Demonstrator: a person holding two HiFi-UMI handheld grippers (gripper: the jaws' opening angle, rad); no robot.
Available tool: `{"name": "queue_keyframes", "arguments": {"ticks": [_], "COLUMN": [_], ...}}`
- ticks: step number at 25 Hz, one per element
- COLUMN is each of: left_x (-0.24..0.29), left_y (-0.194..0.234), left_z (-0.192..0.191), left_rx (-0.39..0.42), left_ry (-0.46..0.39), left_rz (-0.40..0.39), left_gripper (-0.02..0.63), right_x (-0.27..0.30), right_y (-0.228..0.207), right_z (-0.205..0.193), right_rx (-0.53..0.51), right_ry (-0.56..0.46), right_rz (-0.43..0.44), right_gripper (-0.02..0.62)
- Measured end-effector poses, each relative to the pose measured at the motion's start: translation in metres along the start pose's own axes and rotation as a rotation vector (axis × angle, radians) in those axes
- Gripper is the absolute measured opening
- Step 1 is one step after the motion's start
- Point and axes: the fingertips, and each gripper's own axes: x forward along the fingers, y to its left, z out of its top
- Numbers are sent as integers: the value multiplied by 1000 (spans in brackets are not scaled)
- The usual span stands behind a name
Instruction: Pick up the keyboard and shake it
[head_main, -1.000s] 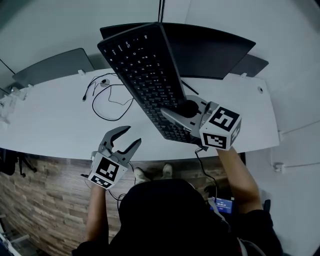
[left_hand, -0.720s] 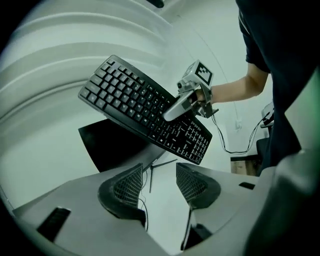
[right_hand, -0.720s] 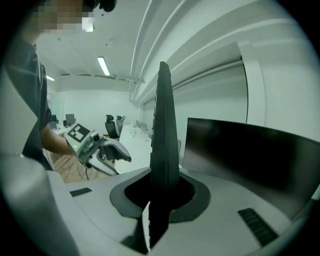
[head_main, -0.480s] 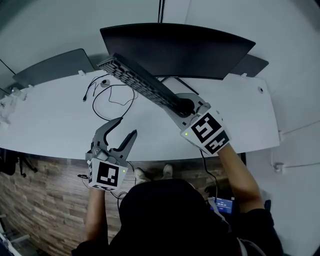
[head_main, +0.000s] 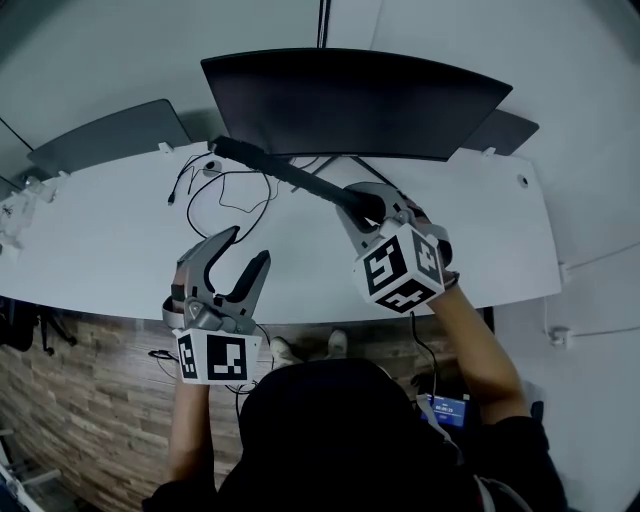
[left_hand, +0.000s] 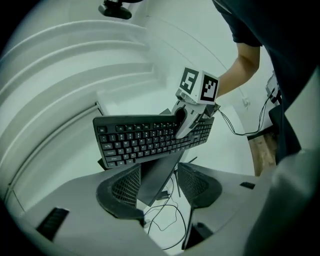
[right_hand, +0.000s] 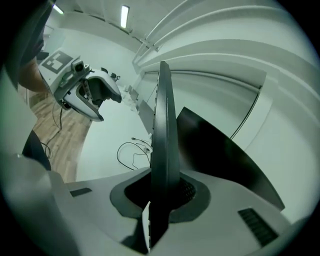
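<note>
The black keyboard (head_main: 280, 172) hangs in the air above the white desk, turned edge-on in the head view. My right gripper (head_main: 366, 208) is shut on its near end. In the right gripper view the keyboard (right_hand: 163, 150) rises as a thin dark blade straight from between the jaws. The left gripper view shows the keyboard's (left_hand: 150, 139) key face, held up by the right gripper (left_hand: 184, 120). My left gripper (head_main: 243, 258) hovers over the desk's front edge, apart from the keyboard; its jaws are opening with nothing between them.
A dark monitor (head_main: 360, 100) stands at the back of the white desk (head_main: 110, 240). A loose black cable (head_main: 225, 195) curls on the desk under the keyboard. A wood-look floor (head_main: 80, 400) lies below the front edge, where the person's feet show.
The keyboard has rolled from key-face-up to edge-on and its far end has dropped lower. The right gripper twisted with it. The left gripper moved slightly nearer and its jaws spread.
</note>
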Motion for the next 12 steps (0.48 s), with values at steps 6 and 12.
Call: {"name": "queue_keyframes", "arguments": {"ticks": [6,12], "left_x": [-1,1], "left_y": [3,4], "left_z": [12,24], "left_rx": [78,188], "left_ry": [-2,-2], "left_rz": [22,19], "left_gripper": [232,245], "right_x": [4,11], "right_y": [2,3], "right_z": [-6,-10], "right_rx": [-97,-221], "right_ry": [65,134], "right_rz": [-42,-73], "right_gripper": [75,75]}}
